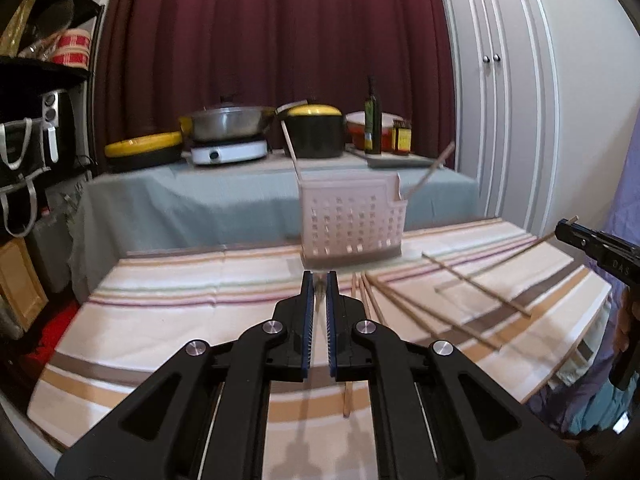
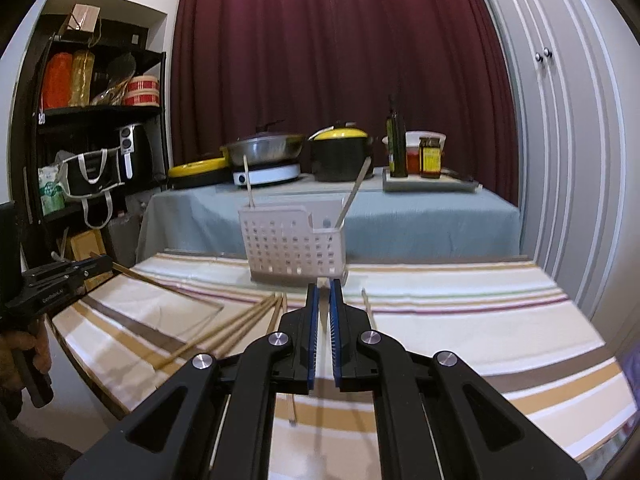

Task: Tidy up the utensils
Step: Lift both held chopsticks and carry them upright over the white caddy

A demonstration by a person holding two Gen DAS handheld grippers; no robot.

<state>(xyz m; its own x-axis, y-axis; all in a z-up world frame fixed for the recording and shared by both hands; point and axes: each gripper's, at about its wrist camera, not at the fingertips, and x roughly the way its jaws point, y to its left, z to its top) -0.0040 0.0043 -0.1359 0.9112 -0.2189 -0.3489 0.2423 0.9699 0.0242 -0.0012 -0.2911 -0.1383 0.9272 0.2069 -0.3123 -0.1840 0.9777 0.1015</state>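
Now carrying one thin wooden chopstick (image 1: 320,294) in each clenched gripper, left (image 1: 320,280) and right (image 2: 324,292), toward the white perforated plastic caddy (image 2: 292,246) at frame centre, next needing tip-down dropping inside.

The striped cloth (image 2: 460,320) is cream with tan, brown, purple and green bands. The utensil basket (image 2: 290,246) is pale pinkish-white with a grid of small square holes. The chopsticks (image 2: 224,330) are light wood-coloured. Both the left gripper (image 1: 319,280) and the right gripper (image 2: 324,286) are black with blue pads. The curtain (image 2: 332,52) is dark maroon, the far tablecloth (image 2: 420,220) pale blue-grey, the pot (image 2: 340,152) black under a yellow lid, and the cupboard doors (image 1: 500,80) white.
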